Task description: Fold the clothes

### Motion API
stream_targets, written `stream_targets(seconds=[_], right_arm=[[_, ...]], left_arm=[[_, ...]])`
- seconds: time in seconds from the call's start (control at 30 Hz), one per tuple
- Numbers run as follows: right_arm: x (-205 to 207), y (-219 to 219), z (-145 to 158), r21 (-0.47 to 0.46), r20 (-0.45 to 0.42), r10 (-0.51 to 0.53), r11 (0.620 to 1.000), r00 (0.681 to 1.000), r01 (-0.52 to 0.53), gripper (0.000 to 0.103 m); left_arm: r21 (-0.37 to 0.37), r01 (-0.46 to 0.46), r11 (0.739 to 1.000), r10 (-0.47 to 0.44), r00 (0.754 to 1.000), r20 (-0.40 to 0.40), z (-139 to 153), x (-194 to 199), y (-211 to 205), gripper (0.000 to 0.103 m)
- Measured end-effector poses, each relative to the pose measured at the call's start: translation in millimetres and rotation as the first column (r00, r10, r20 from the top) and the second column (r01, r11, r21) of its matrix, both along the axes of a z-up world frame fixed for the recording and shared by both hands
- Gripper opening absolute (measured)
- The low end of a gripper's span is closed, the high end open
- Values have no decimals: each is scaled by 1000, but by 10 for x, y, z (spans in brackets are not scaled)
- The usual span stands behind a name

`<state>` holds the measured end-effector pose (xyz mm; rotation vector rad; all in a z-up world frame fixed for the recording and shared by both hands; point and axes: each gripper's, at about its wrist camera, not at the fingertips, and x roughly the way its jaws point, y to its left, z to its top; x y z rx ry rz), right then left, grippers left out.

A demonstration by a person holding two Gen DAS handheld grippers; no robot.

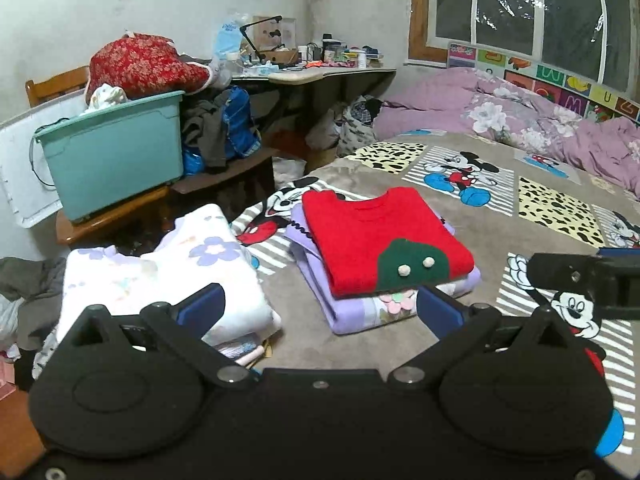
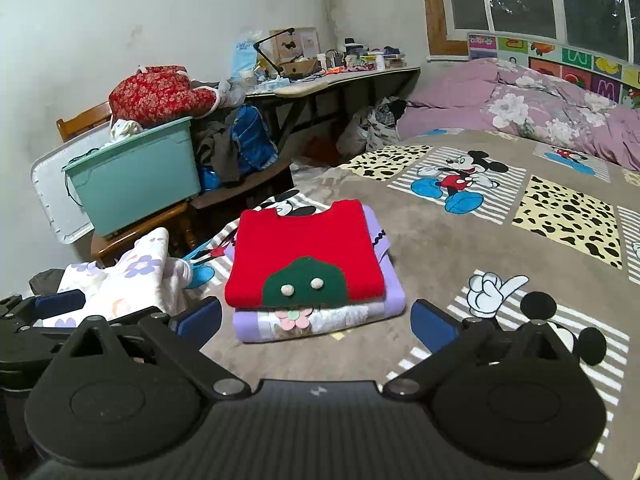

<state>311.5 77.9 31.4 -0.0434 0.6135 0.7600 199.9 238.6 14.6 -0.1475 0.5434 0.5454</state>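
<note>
A folded red sweater [image 1: 380, 236] [image 2: 308, 252] with a green patch and two white pompoms lies on top of a folded lilac garment [image 1: 360, 308] [image 2: 320, 316] on the bed. Left of that stack sits a white flower-print garment [image 1: 168, 276] [image 2: 132, 280], loosely folded. My left gripper [image 1: 320, 304] stands open just short of the stack, nothing between its blue pads. My right gripper [image 2: 316, 316] is open too, its pads on either side of the stack's near edge without touching it. The left gripper's finger [image 2: 56, 304] shows at the left of the right wrist view.
The bed is covered by a grey cartoon-mouse blanket [image 1: 520, 184] [image 2: 500, 248], with a crumpled pink floral duvet [image 1: 520, 120] at the back. Beside the bed stand a teal bin [image 1: 116, 160] on a wooden chair, a heap of dark clothes, and a cluttered desk [image 1: 320, 68].
</note>
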Motion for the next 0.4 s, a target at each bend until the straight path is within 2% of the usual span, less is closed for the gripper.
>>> stream_targets(seconds=[0.4], right_arm=[[-217,6,74,-9,-10,-17,1000,1000,17,101]], left_arm=[[13,8,1000,-8,1000,23,57,-182,-45,103]])
